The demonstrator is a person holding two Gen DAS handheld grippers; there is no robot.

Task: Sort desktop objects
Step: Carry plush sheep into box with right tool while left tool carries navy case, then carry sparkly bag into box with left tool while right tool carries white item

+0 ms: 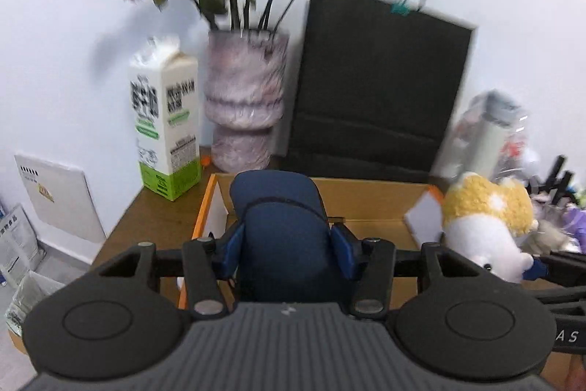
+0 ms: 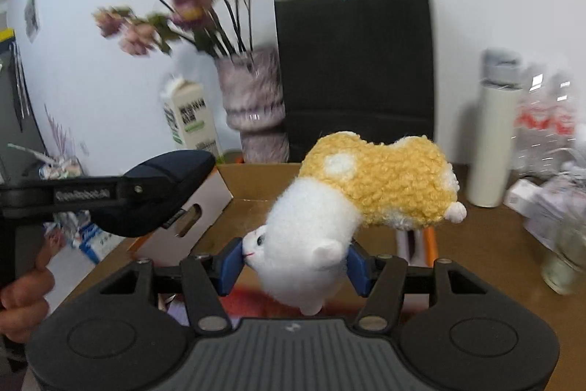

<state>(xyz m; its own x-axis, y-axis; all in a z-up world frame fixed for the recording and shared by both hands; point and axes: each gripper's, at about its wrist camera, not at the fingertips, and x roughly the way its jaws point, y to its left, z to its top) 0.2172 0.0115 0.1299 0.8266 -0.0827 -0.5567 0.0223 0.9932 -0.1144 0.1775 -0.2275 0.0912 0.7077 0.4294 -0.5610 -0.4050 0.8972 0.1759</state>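
My left gripper is shut on a dark blue padded case, its blue pads pressing both sides. The case hangs above the near edge of an open cardboard box. In the right wrist view the same case shows side-on at the left, over the box's end wall. My right gripper is shut on a yellow and white plush animal, gripping its white head, and the body sticks out over the box. From the left wrist view the plush hangs at the right.
Behind the box stand a milk carton, a pink vase of flowers and a black paper bag. To the right are a white bottle, plastic bags and a glass jar. A hand holds the left gripper's handle.
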